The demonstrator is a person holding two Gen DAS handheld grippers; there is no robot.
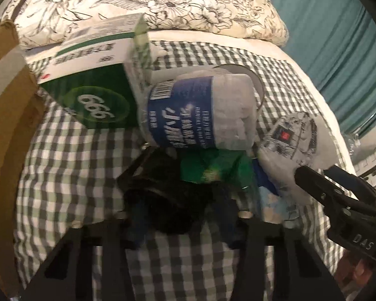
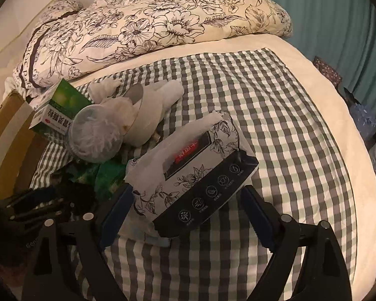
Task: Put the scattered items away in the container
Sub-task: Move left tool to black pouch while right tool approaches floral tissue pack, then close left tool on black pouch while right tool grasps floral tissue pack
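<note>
L gripper (image 1: 180,210) is down over a black bundle (image 1: 168,200) on the checked sheet (image 1: 70,155). Its jaws sit close on either side of it, prob clenched on it, but blur and dark hide the pad contact, so can't tell for sure.

R gripper (image 2: 185,213) stands wide, jaws either side of the tissue pack (image 2: 193,175), not pressing yet. The pack lies crossways between them, which suits a squeeze across its short side.

The other loose items are heaped just beyond: a green box (image 1: 92,92), a blue-label bag (image 1: 198,113) and a green packet (image 1: 213,165), touching one another. A soft toy (image 2: 148,110) lies behind the bag.

The cardboard box (image 1: 5,95), i.e. the container, sits at the left edge of the bed, beside the green box, flap up.

Room: the sheet to the right is bare w/ plenty of space. On the left it's tight, since the heap lies between the tissue pack and the cardboard box, so a lift over it looks safer than a slide. The two grippers are near each other; mind a clash.
</note>
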